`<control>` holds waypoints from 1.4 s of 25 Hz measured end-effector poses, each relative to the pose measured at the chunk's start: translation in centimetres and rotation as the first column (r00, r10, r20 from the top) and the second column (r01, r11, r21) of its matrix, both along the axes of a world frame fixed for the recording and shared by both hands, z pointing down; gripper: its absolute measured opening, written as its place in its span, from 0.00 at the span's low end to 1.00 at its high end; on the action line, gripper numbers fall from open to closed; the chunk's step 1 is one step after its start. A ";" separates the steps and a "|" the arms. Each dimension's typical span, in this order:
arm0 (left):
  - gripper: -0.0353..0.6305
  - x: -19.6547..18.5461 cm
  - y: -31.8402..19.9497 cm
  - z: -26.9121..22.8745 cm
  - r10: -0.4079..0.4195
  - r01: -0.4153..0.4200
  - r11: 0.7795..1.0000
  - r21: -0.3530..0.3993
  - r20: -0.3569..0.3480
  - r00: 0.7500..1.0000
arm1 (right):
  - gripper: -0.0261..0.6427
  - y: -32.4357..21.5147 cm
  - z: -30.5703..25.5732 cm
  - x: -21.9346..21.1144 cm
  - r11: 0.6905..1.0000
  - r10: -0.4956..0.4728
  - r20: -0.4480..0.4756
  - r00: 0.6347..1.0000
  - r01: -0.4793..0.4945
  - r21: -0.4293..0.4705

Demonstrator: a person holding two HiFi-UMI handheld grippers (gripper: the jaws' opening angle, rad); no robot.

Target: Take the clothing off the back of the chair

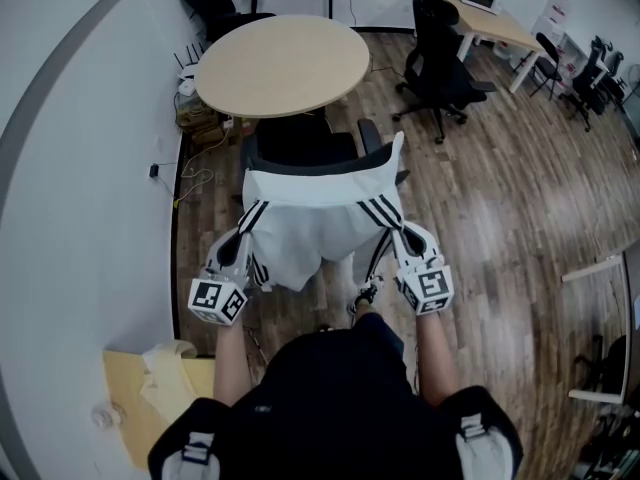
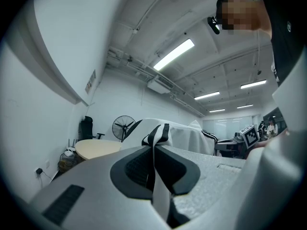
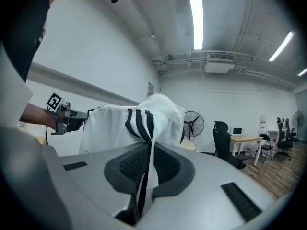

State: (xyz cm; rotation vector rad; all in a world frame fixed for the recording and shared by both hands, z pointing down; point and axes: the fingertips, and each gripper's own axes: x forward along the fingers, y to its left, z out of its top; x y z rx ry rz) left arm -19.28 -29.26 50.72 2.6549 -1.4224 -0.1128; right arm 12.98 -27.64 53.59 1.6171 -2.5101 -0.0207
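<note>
Left gripper (image 1: 243, 236) and right gripper (image 1: 398, 233) are each clamping a striped edge of the white garment (image 1: 310, 218), which is draping over the black chair (image 1: 295, 140) back.

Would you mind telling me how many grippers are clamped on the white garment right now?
2. The left gripper pinches the white garment at its striped left side; the right gripper pinches its striped right side. It hangs over the chair back.

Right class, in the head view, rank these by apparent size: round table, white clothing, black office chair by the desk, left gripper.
Largest: round table and white clothing, too alike to split.
Then black office chair.
Smallest: left gripper, despite being nearest the camera.
</note>
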 end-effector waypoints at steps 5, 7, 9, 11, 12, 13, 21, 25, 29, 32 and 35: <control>0.07 0.5 0.8 -0.1 -0.003 0.003 1.000 0.008 0.005 1.000 | 0.05 0.7 0.0 0.1 1.000 -0.006 -0.030 1.000 0.005 -0.011; 0.07 0.6 1.1 0.1 -0.004 0.004 1.000 0.005 0.007 1.000 | 0.05 0.8 0.2 0.2 1.000 -0.011 -0.028 1.000 0.011 0.000; 0.07 0.6 1.3 0.3 -0.006 0.006 1.000 -0.001 0.009 1.000 | 0.05 1.0 0.7 0.3 1.000 -0.008 -0.039 0.999 0.008 -0.017; 0.07 0.6 1.6 0.5 -0.005 0.005 1.000 -0.003 0.013 1.000 | 0.05 1.3 1.2 0.3 0.999 -0.008 -0.044 0.999 0.007 -0.034; 0.07 0.6 1.7 0.6 -0.003 0.003 1.000 -0.002 0.014 1.000 | 0.05 1.5 1.4 0.4 0.999 -0.008 -0.042 0.999 0.007 -0.038; 0.07 0.7 1.8 0.6 -0.002 0.002 1.000 -0.001 0.015 1.000 | 0.05 1.6 1.5 0.4 0.999 -0.008 -0.039 0.999 0.006 -0.043; 0.07 1.2 2.6 1.0 0.007 -0.006 1.000 -0.010 0.027 1.000 | 0.05 2.5 1.6 0.4 0.999 -0.002 -0.037 0.999 0.000 -0.053; 0.07 1.5 3.1 1.4 0.015 -0.014 1.000 -0.010 0.033 0.999 | 0.05 3.0 2.0 0.7 0.999 0.005 -0.039 0.999 -0.007 -0.048; 0.07 1.3 3.7 1.7 0.021 -0.020 1.000 -0.017 0.041 0.999 | 0.05 3.4 1.6 0.4 1.000 0.006 -0.029 1.000 -0.006 -0.024; 0.07 1.2 4.0 1.9 0.026 -0.025 0.999 -0.024 0.046 0.999 | 0.05 3.8 1.5 0.4 0.999 0.019 -0.034 0.999 -0.020 -0.030; 0.07 1.3 4.5 2.0 0.028 -0.027 0.999 -0.025 0.050 0.998 | 0.05 4.2 1.9 0.5 1.000 0.017 -0.034 0.999 -0.018 -0.024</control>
